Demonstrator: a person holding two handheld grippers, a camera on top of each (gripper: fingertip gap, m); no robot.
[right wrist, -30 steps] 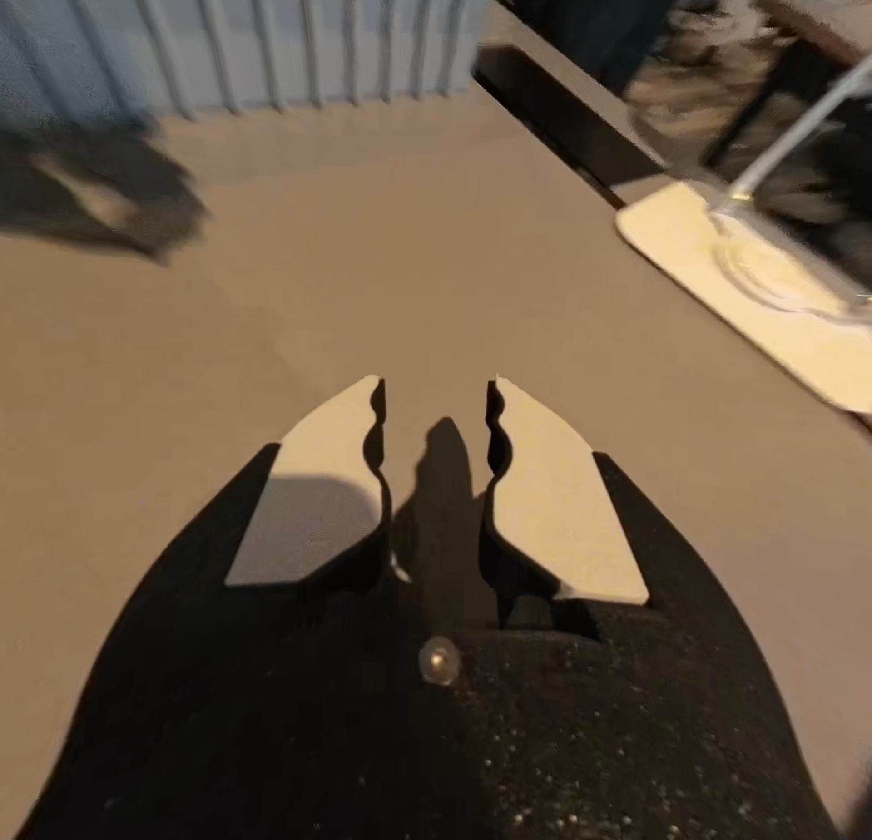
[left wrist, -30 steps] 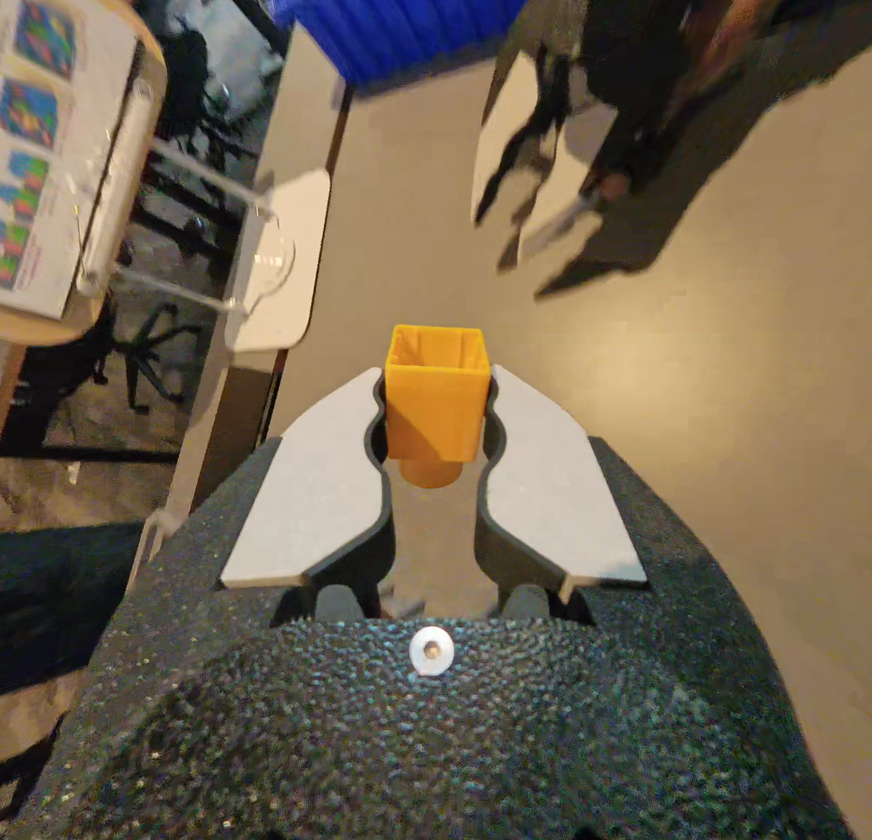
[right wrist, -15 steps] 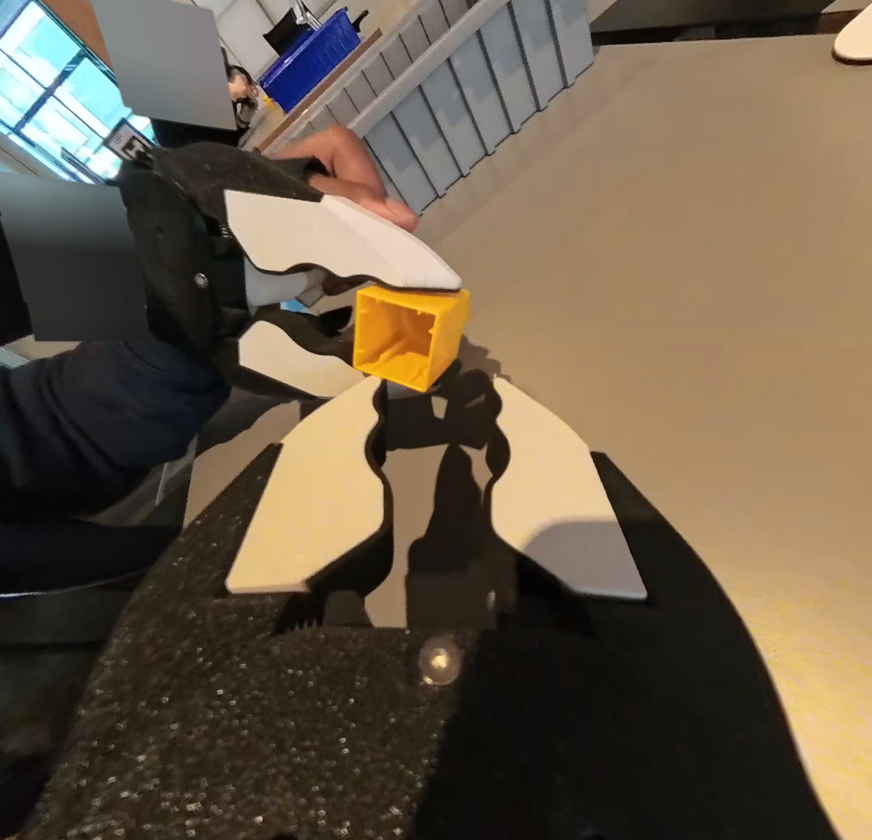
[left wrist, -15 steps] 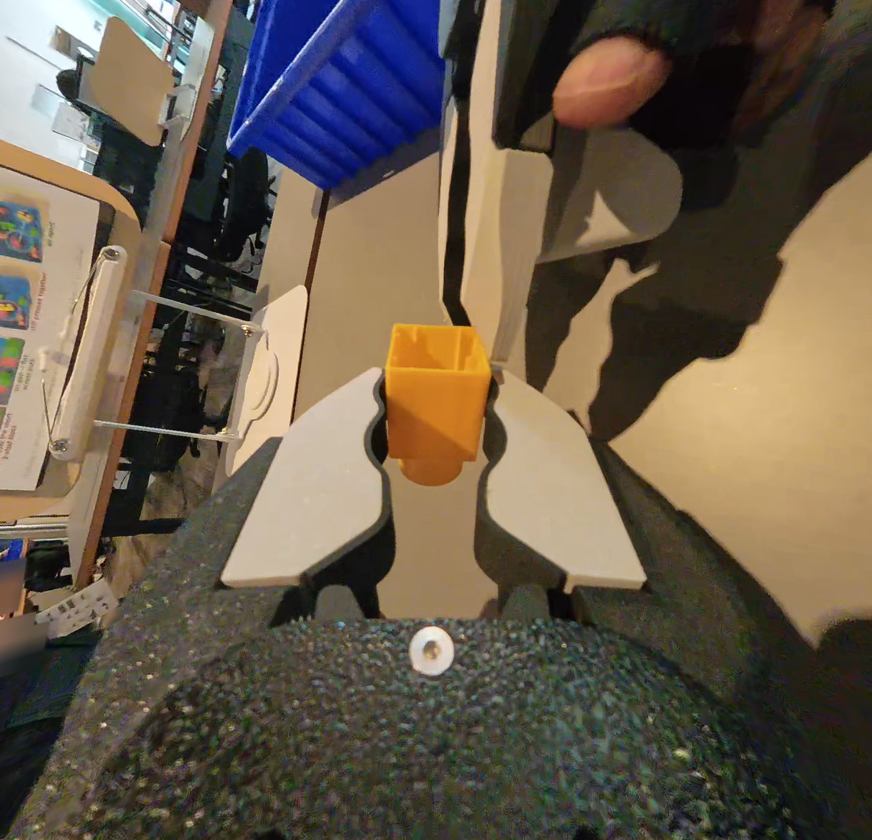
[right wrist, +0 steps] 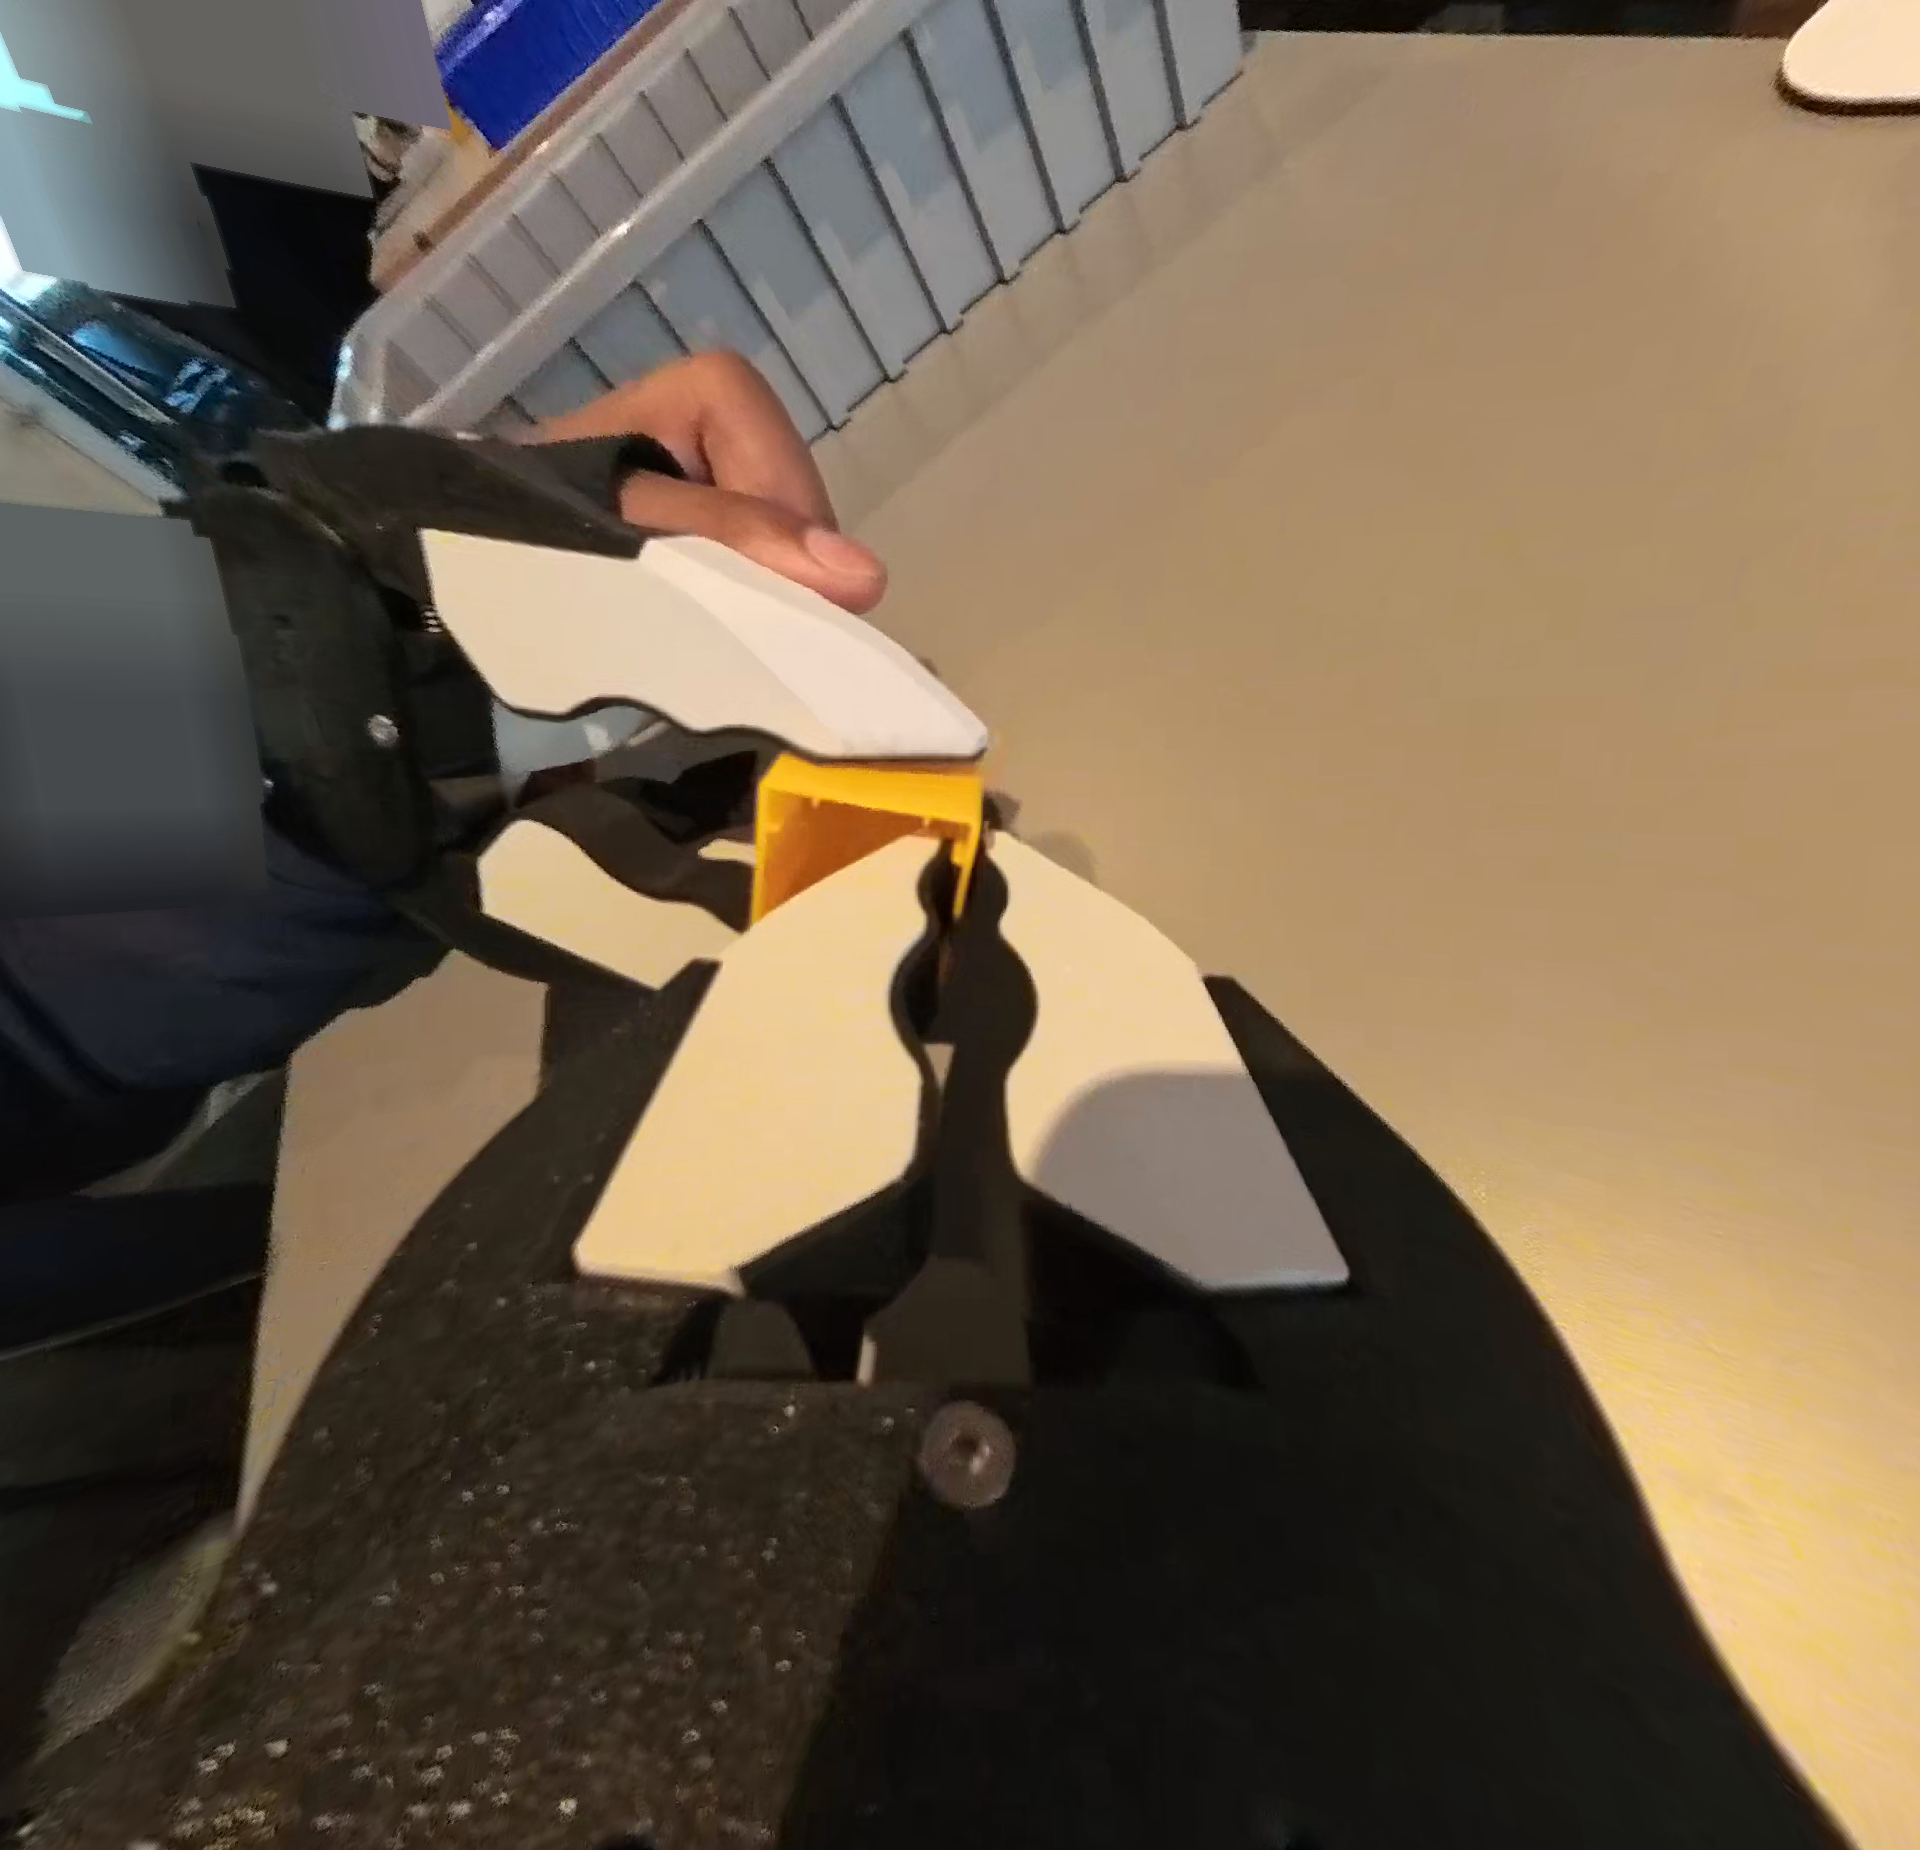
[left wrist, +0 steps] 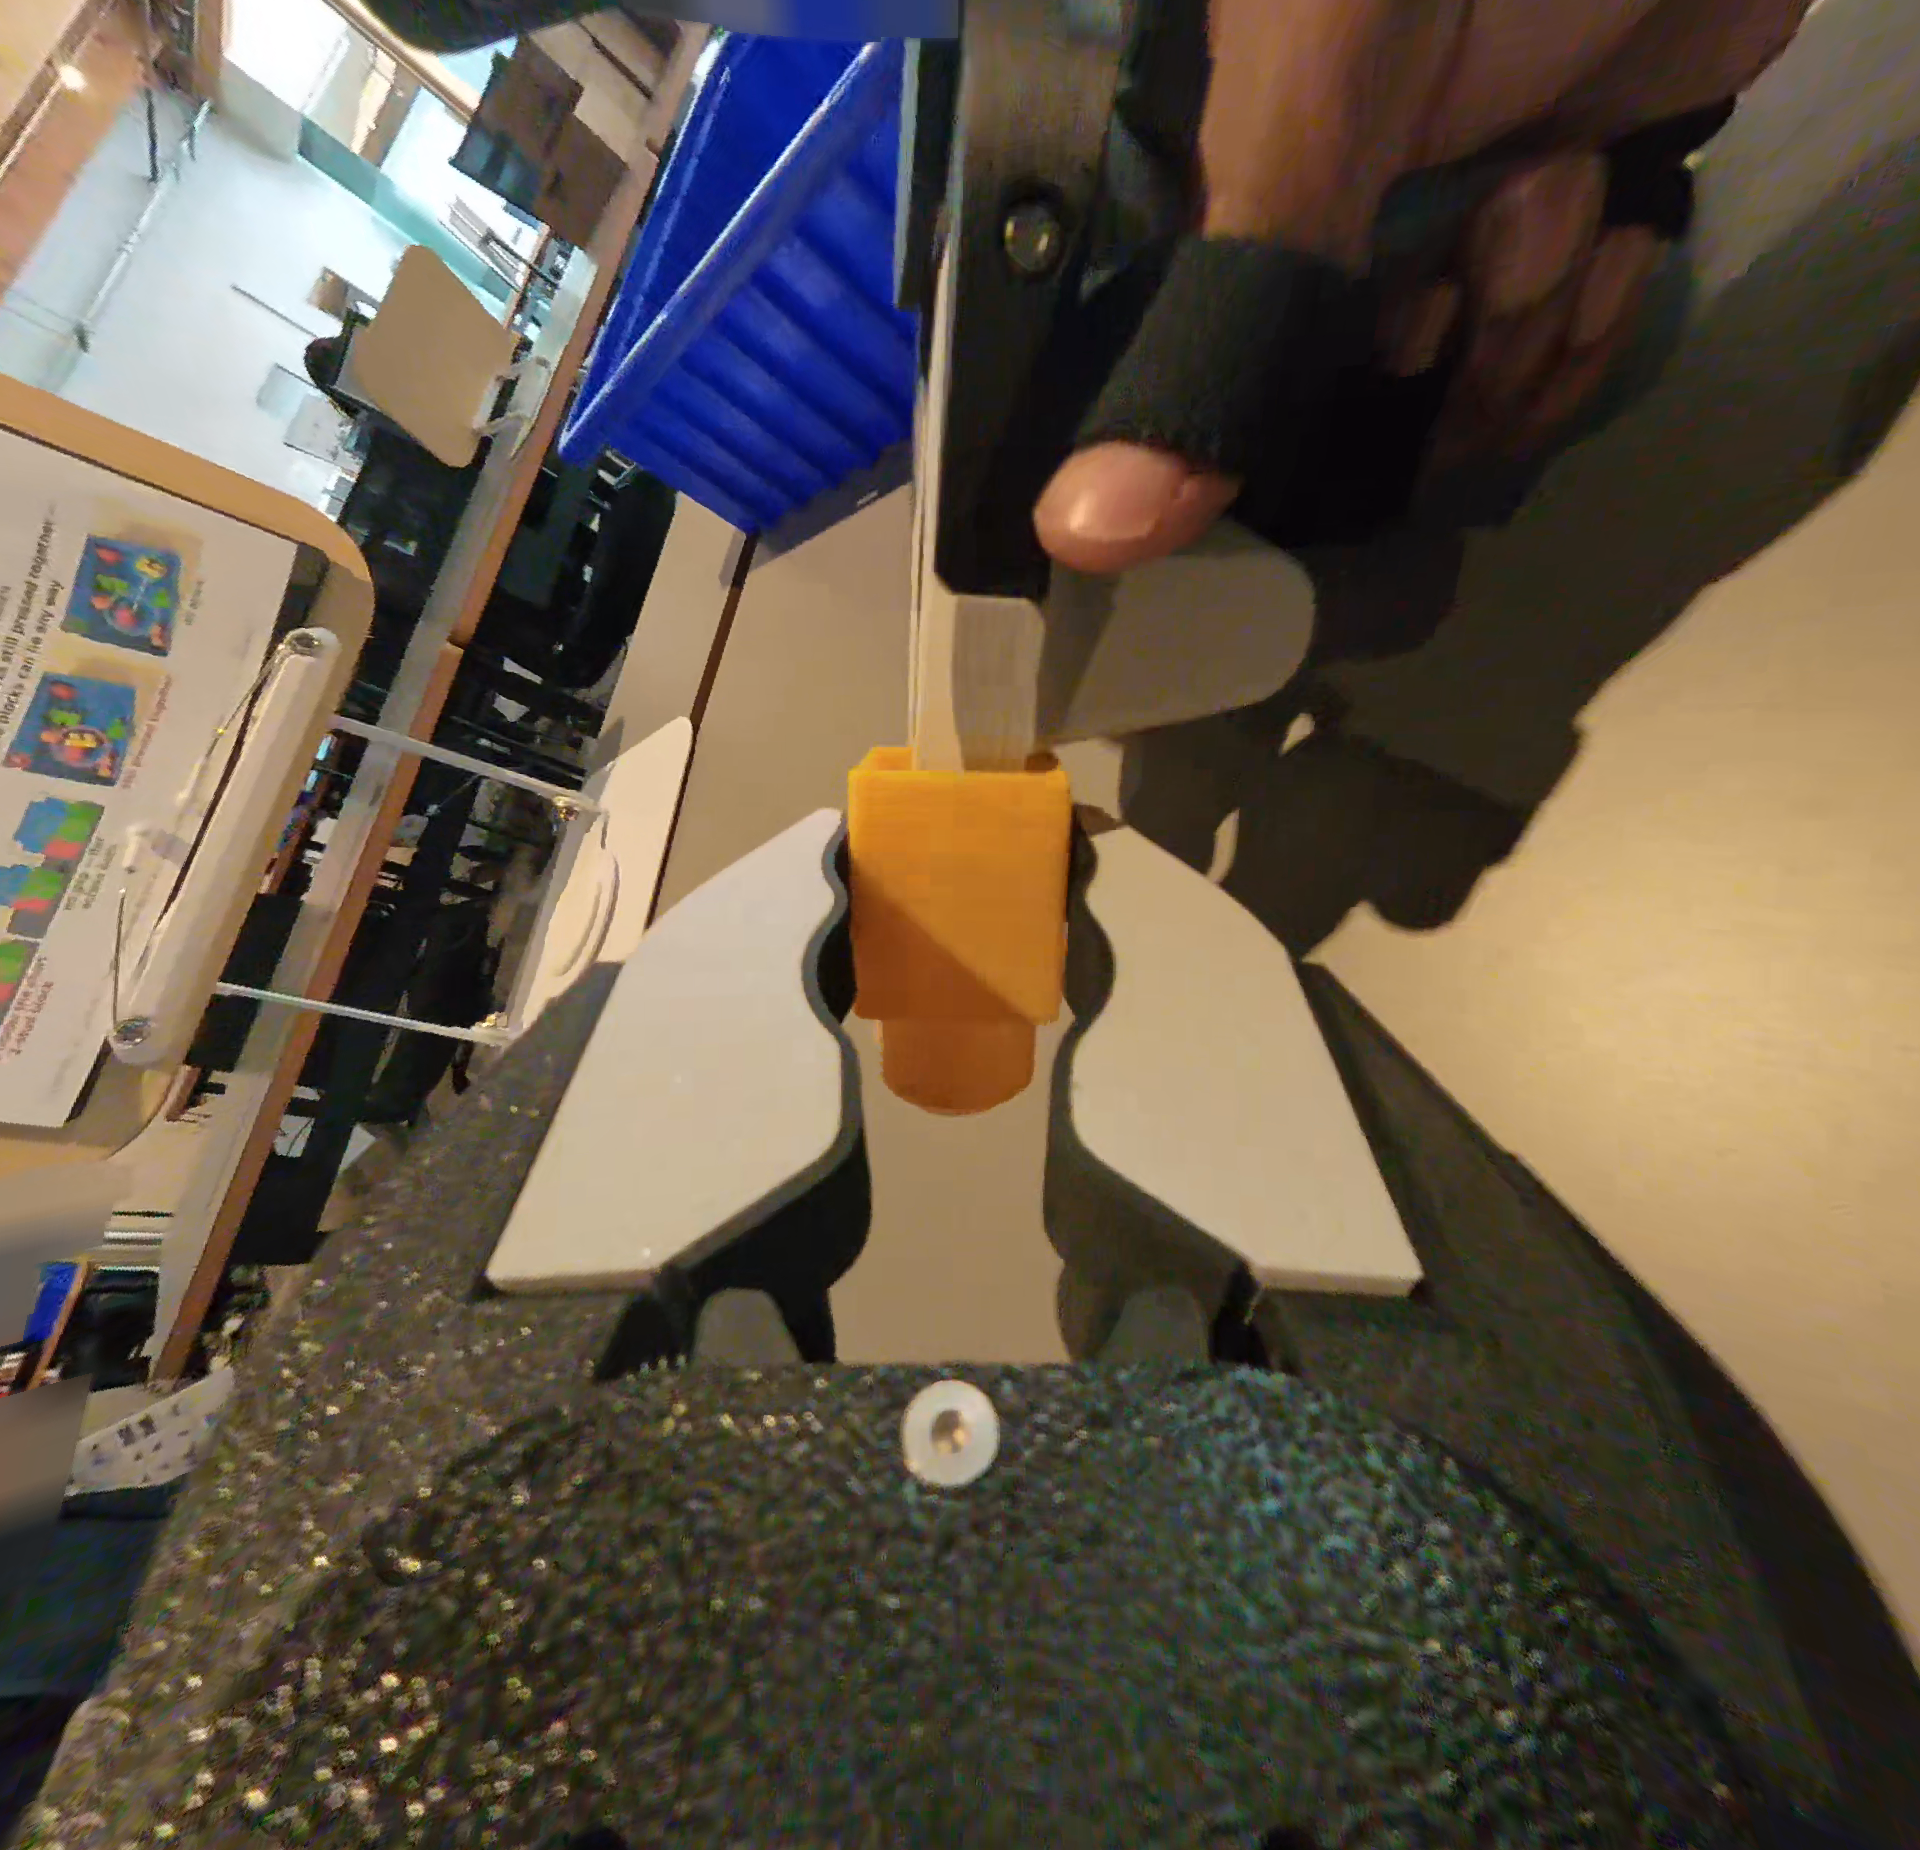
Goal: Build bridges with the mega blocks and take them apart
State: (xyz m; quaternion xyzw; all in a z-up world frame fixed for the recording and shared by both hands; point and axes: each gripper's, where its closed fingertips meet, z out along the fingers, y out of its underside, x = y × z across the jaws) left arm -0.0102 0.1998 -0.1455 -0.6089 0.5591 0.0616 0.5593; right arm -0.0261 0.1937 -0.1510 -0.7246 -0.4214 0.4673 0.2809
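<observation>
Mega block (left wrist: 956, 896), orange, hung above the desk (left wrist: 1662, 969), clamped between the left gripper (left wrist: 956, 865) fingers with its open end facing away. At that end, the right gripper (right wrist: 961, 870) pinched one block wall, nearly closed.

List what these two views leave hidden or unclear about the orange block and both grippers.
- Left wrist view: the orange block's open end is covered by the right gripper.
- Right wrist view: the block's stud end is hidden behind the left gripper.
- Right wrist view: the right gripper's fingers are nearly closed on one block wall; firm clamping is unclear.
</observation>
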